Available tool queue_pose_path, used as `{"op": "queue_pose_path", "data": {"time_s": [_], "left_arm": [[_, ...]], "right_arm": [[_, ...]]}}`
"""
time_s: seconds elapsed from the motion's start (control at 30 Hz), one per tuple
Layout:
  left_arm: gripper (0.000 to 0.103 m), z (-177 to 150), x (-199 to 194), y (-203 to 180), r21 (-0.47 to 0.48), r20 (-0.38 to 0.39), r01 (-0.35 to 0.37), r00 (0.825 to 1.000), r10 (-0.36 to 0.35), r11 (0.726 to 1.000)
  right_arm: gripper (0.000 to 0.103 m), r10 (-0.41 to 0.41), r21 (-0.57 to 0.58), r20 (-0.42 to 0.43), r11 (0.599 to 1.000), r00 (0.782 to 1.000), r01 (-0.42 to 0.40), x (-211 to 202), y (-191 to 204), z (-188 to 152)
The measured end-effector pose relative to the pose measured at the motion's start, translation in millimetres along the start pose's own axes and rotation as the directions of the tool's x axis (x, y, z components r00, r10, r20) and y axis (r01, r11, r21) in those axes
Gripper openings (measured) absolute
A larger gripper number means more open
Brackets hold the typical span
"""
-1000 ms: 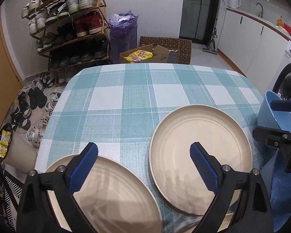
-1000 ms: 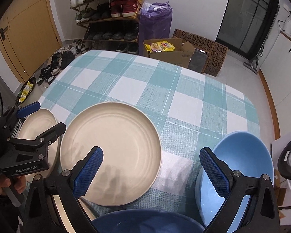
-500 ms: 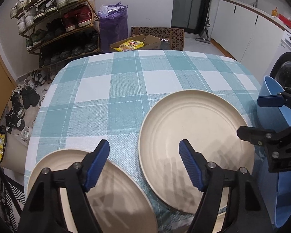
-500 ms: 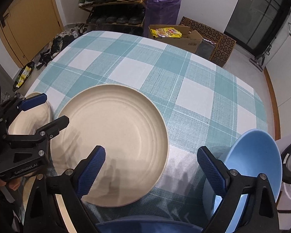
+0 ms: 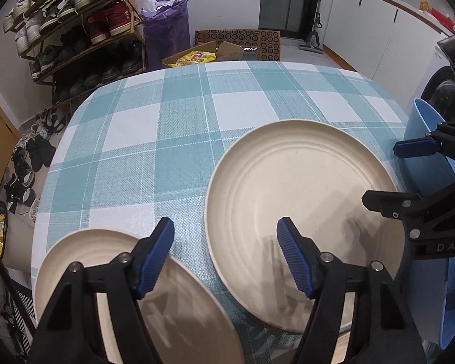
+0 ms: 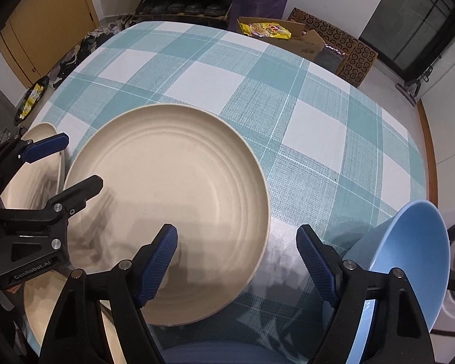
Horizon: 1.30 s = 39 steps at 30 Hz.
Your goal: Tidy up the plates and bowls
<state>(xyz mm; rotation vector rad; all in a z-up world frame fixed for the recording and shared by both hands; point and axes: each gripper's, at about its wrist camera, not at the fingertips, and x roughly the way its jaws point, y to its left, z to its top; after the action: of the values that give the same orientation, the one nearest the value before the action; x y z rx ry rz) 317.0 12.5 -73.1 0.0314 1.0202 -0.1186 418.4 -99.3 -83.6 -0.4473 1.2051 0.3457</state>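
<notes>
Checked teal-and-white cloth covers the table [image 6: 318,139], which carries every piece of crockery in sight. Nearest the right wrist camera, the right gripper [image 6: 236,261] hangs with its blue pads apart and closing; between them lie the near right rim of the large cream plate [image 6: 173,206] and bare cloth, with neither pad touching anything. A dark blue rim [image 6: 215,355] shows at the bottom edge below it; what it belongs to cannot be told. A light blue bowl [image 6: 409,257] sits tilted just beside the right pad. In the left wrist view, the left gripper [image 5: 224,257] likewise has its pads apart and closing, straddling the strip of cloth between a second cream plate [image 5: 85,261] at the near left and the large plate; nothing is gripped. Farther out the cloth is bare to its far edge. Beyond stand a shoe rack [image 5: 75,30], a purple bag [image 5: 166,30] and a cardboard box [image 5: 209,54].

Assessment: organising appears barely begun. The two plates lie separately, unstacked, and the bowl stands apart. Every lift and stack seemingly remains outstanding.
</notes>
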Motion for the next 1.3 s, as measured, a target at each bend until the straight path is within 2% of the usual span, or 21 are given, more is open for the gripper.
{"op": "queue_pose_path", "data": {"time_s": [0.27, 0.53, 0.67, 0.8, 1.07, 1.3], "left_arm": [[0.067, -2, 3, -3, 0.021, -0.015, 0.01, 1.0, -0.01, 1.0], [0.067, -1, 6, -3, 0.024, -0.024, 0.027, 0.999, -0.027, 0.999], [0.059, -1, 12, -4, 0.016, -0.045, 0.056, 0.997, -0.056, 0.998], [0.058, -2, 13, -6, 0.016, -0.052, 0.062, 0.997, -0.061, 0.998], [0.058, 0, 9, -1, 0.008, -0.039, 0.051, 0.998, -0.051, 0.999], [0.058, 4, 3, 14, -0.025, -0.021, 0.039, 0.999, -0.039, 0.999]], "right_arm": [[0.077, -0.02, -0.019, -0.031, 1.0, 0.999, 0.019, 5, 5, 1], [0.077, -0.029, -0.032, -0.046, 0.999, 0.999, 0.028, 9, 8, 2], [0.072, -0.022, -0.027, -0.041, 0.999, 0.999, 0.021, 8, 6, 2], [0.07, -0.003, -0.031, -0.036, 1.0, 0.999, 0.002, 7, 8, 3], [0.07, -0.022, -0.027, -0.03, 0.999, 0.999, 0.021, 4, 4, 1], [0.07, 0.008, 0.012, -0.019, 1.0, 1.0, -0.008, 2, -2, 3]]}}
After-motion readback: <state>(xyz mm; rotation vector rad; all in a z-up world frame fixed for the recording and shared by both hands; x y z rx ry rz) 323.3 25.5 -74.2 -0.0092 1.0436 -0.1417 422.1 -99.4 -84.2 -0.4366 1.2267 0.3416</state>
